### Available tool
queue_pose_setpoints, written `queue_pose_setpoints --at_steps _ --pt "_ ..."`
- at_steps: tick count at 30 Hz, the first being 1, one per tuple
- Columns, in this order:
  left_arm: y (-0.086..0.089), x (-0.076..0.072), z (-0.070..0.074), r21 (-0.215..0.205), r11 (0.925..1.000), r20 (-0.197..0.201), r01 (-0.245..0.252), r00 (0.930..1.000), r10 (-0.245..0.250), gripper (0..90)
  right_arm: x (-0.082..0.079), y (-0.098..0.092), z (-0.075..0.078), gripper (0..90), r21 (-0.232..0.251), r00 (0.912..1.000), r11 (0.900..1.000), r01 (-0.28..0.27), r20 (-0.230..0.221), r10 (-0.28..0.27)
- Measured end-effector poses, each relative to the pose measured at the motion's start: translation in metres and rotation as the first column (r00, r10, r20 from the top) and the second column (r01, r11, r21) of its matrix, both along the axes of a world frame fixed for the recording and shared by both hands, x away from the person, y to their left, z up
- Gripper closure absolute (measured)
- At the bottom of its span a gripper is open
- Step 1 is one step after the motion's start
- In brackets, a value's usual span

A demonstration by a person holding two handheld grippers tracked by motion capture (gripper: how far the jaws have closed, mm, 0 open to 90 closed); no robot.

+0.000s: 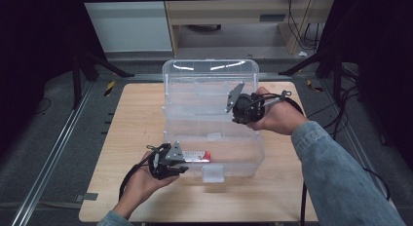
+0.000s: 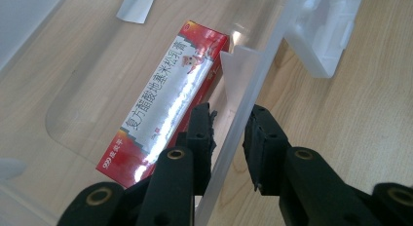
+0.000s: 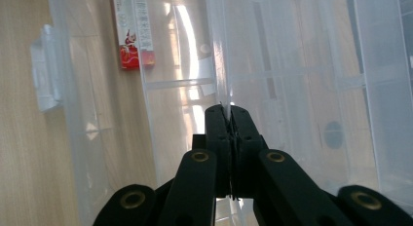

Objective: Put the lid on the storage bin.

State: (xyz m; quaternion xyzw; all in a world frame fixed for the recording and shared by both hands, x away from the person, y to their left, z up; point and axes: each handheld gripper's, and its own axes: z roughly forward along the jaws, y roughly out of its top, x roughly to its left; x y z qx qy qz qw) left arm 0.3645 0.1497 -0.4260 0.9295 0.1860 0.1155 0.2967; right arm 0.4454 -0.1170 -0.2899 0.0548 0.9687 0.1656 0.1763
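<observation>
Left hand-held gripper (image 2: 228,131) at near table (image 1: 136,114) edge, jaws parted astride front wall of clear plastic storage box (image 1: 212,118). Red medicine carton (image 2: 163,105) lies flat inside box, near front wall. Farther back, right hand-held gripper (image 3: 229,120) clamped on thin inner wall. Box likely light, stiff, slippery; rims give best hold.

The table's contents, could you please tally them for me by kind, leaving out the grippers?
Clear plastic box: 1
Red carton: 1
Total: 2
</observation>
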Motion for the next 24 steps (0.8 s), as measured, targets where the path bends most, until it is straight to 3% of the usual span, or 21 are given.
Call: queue_pose_setpoints --at_steps 18,19,24 --pt "0.001 0.000 -0.001 -0.011 0.9999 0.007 0.003 1.0000 -0.003 72.4 -0.021 -0.007 -0.010 88.3 0.014 0.9997 1.000 -0.024 -0.009 0.024" --pt "0.001 -0.001 -0.002 -0.023 0.9996 -0.008 0.014 0.9999 -0.014 72.4 -0.022 -0.007 -0.010 88.3 0.018 0.9996 1.000 -0.026 -0.012 0.026" --pt "0.001 -0.002 -0.002 -0.017 0.9998 0.013 -0.006 0.9999 0.006 71.6 -0.023 -0.009 -0.011 87.4 0.025 0.9996 0.999 -0.026 -0.004 0.026"
